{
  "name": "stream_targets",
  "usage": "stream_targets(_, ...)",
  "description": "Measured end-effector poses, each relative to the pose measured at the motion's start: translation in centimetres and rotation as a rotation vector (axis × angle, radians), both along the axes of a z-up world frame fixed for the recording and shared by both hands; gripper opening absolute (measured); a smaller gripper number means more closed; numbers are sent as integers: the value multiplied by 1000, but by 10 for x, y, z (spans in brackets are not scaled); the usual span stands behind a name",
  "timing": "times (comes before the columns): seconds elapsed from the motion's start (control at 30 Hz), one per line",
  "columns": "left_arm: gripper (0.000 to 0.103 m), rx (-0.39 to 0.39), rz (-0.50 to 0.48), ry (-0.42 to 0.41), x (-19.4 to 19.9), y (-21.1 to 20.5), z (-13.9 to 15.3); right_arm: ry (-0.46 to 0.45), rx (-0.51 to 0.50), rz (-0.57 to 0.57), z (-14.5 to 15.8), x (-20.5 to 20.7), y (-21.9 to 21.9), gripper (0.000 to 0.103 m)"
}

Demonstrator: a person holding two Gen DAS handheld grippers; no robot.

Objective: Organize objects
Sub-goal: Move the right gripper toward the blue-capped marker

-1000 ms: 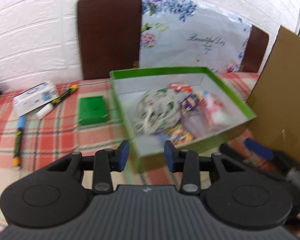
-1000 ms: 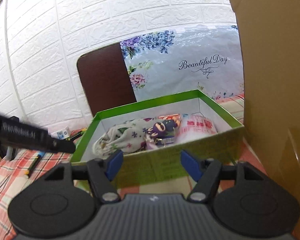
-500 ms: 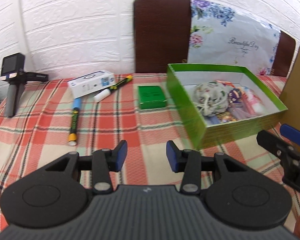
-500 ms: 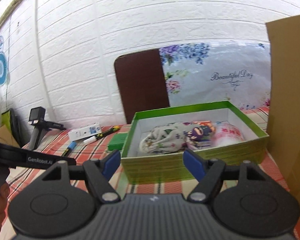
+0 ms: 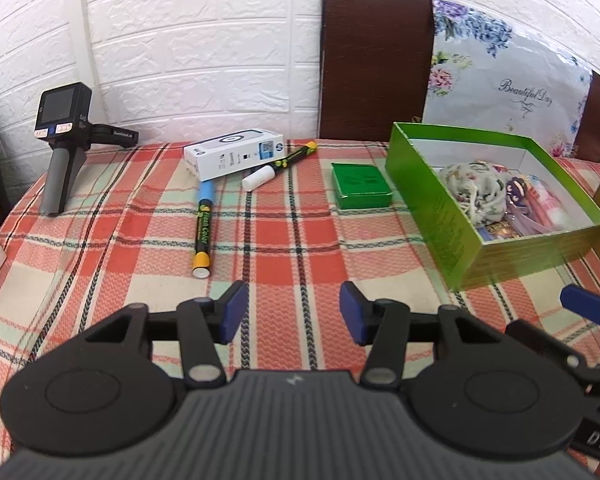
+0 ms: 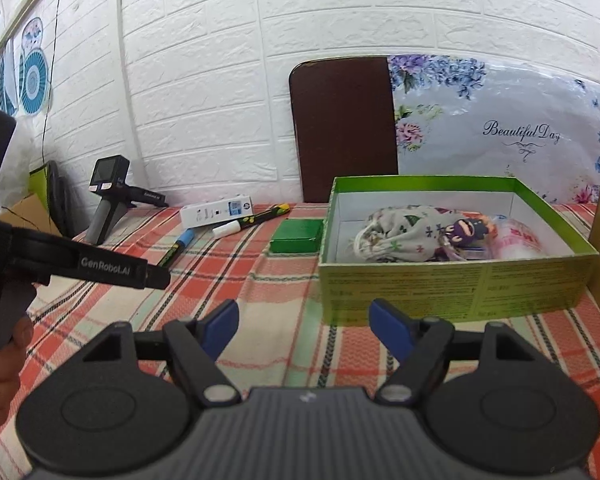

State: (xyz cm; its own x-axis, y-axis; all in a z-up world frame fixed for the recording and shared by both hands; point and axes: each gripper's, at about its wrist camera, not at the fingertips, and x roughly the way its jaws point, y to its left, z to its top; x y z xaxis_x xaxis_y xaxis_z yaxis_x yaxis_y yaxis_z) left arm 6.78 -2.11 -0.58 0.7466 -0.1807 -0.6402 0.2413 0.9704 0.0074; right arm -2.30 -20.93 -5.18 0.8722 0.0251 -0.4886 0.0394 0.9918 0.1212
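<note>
Left gripper (image 5: 292,312) jaws just widened, empty, bottom centre | right gripper (image 6: 304,330) parted, empty | green box (image 5: 432,200) at right | marker (image 5: 203,236) centre-left on tablecloth (image 5: 300,248)

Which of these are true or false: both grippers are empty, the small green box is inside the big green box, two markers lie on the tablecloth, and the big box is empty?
1. Both grippers are empty. True: the left gripper and right gripper stand open with nothing between them.
2. The small green box is inside the big green box. False: it lies beside it on the tablecloth.
3. Two markers lie on the tablecloth. True: blue-capped marker, white-capped marker.
4. The big box is empty. False: it holds a cloth pouch and other small items.
</note>
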Motion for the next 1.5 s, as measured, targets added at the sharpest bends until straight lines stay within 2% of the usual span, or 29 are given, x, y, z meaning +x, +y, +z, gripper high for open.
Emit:
stream_targets(0.17, 71, 11, 21, -6, 4, 4, -6, 61, 16, 15, -14, 3, 4, 76)
stream_targets(0.53, 74, 22, 90, 12, 18, 23, -18, 114, 0, 59, -28, 10, 21, 76)
stream_targets(0.87, 75, 10, 106, 15, 20, 35, -22, 136, -13, 71, -31, 12, 29, 76)
stream_targets(1.0, 77, -3, 136, -5, 22, 52, -24, 152, -29, 99, -35, 16, 38, 76)
stream_targets(1.1, 81, -2, 170, -54, 25, 70, -28, 166, -31, 113, -38, 20, 42, 76)
stream_targets(1.2, 82, 43, 196, -99, 31, 84, -40, 185, -35, 118, -43, 25, 45, 76)
stream_targets(1.37, 82, 63, 217, -118, 34, 108, -66, 203, -52, 133, -48, 38, 54, 75)
stream_targets(1.4, 84, 57, 223, -114, 34, 112, -71, 199, -60, 137, -48, 43, 56, 75)
stream_targets(1.5, 87, -44, 229, -112, 35, 126, -73, 190, -59, 143, -44, 62, 62, 75)
